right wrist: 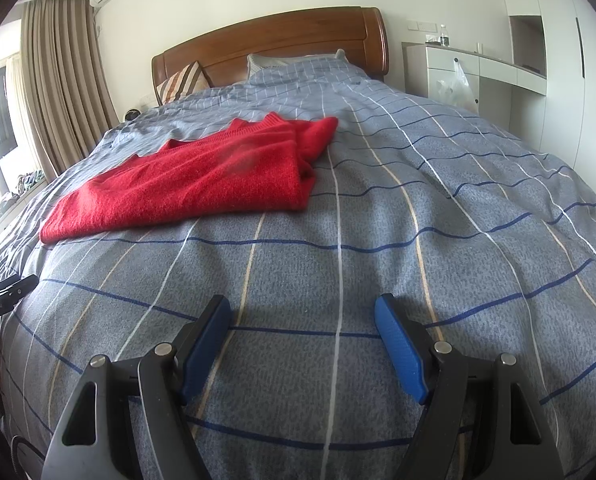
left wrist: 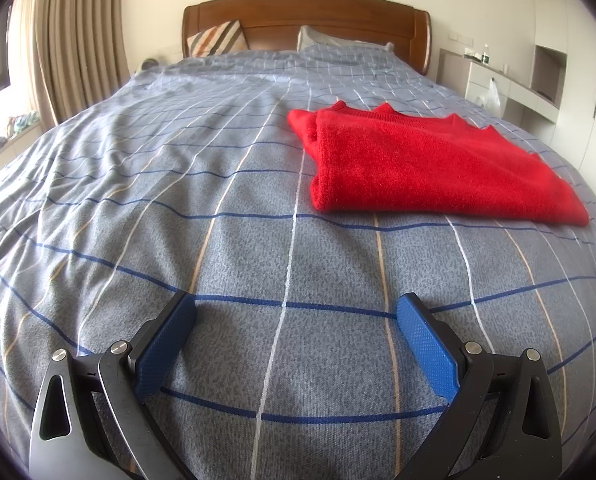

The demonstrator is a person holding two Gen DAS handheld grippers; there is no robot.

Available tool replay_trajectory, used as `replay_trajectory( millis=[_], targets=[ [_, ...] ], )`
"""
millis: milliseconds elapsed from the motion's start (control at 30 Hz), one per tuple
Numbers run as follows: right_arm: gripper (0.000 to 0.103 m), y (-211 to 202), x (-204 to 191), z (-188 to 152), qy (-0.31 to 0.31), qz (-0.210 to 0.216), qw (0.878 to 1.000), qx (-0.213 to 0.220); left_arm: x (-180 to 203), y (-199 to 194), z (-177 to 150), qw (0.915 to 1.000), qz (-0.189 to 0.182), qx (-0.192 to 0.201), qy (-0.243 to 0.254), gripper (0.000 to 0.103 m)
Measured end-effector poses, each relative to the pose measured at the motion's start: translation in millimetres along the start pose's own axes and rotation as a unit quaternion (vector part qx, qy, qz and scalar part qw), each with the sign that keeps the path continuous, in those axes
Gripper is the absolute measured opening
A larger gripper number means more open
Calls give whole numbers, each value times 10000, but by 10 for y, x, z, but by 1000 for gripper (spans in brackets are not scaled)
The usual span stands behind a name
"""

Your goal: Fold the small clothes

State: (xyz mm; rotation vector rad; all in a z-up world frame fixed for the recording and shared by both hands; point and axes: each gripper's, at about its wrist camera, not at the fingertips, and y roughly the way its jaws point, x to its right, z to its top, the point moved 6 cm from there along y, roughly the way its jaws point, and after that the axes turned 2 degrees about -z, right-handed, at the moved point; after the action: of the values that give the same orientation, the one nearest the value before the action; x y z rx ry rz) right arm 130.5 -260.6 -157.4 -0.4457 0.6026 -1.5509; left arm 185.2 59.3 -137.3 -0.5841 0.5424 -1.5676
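Note:
A red knitted sweater lies folded into a flat block on the grey checked bedcover, ahead and to the right in the left wrist view. In the right wrist view the same sweater lies ahead and to the left. My left gripper hovers over bare cover short of the sweater, jaws wide apart, nothing between the blue pads. My right gripper also stands open and empty over the cover. Part of the left gripper shows at the left edge of the right wrist view.
A wooden headboard and pillows close the far end of the bed. Curtains and a window sill hang on the left. A white desk unit with a plastic bag and bottle stands at the right.

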Motion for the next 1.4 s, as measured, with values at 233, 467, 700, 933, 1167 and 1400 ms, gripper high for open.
replay_trajectory(
  millis=[233,467,700,933,1167,1400],
  targets=[
    [75,-2,1,-2,-1,-2,10000,1,0,0,0,10000,0,-1,1,101],
    [75,-1,2,-1,-3,-2,10000,2,3,-5,-1,10000,2,-1,2,101],
    [75,-1,8,-1,3,6,10000,9,2,-7,1,10000,3,0,5,101],
    [75,-3,8,-2,10,15,10000,15,5,-13,1,10000,-15,-4,10,101],
    [75,-14,-24,159,-20,80,9982,-598,14,-252,108,9983,-501,205,194,101],
    [75,27,276,1105,757,789,9932,-405,-234,-301,237,9973,-496,477,-266,101]
  ],
)
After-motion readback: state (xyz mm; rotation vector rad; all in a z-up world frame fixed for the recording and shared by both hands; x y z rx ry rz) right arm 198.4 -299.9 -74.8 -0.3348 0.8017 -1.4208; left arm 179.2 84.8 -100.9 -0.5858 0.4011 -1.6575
